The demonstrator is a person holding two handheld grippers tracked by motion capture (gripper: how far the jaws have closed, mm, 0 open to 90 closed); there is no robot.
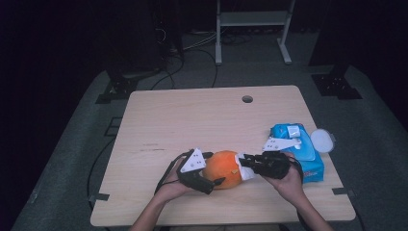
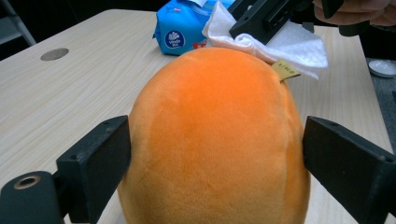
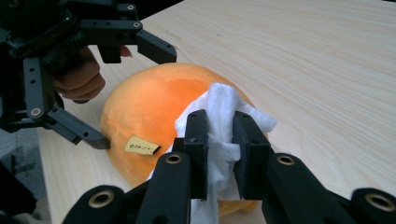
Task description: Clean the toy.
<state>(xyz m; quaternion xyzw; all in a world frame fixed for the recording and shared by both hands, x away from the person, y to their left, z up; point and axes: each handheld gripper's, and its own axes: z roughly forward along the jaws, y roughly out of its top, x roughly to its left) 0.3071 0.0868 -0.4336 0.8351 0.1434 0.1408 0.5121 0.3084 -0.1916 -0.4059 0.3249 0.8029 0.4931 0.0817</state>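
Orange plush ball [image 1: 222,169] near the surface's [image 1: 192,120] front edge, about midway along it; roundish, long axis hard to judge, small yellow tag [image 3: 141,147] on the flank. Left tongs [image 1: 211,169] spread wide on either side of the ball, pads just clear of the plush. Right tongs [image 3: 219,140] nearly closed, pinching a white tissue [image 3: 219,109] against the ball's top. Blue tissue pack [image 1: 298,149] by the right edge, partly hidden behind the right hand; contents not visible. White round lid [image 1: 322,140] beside it.
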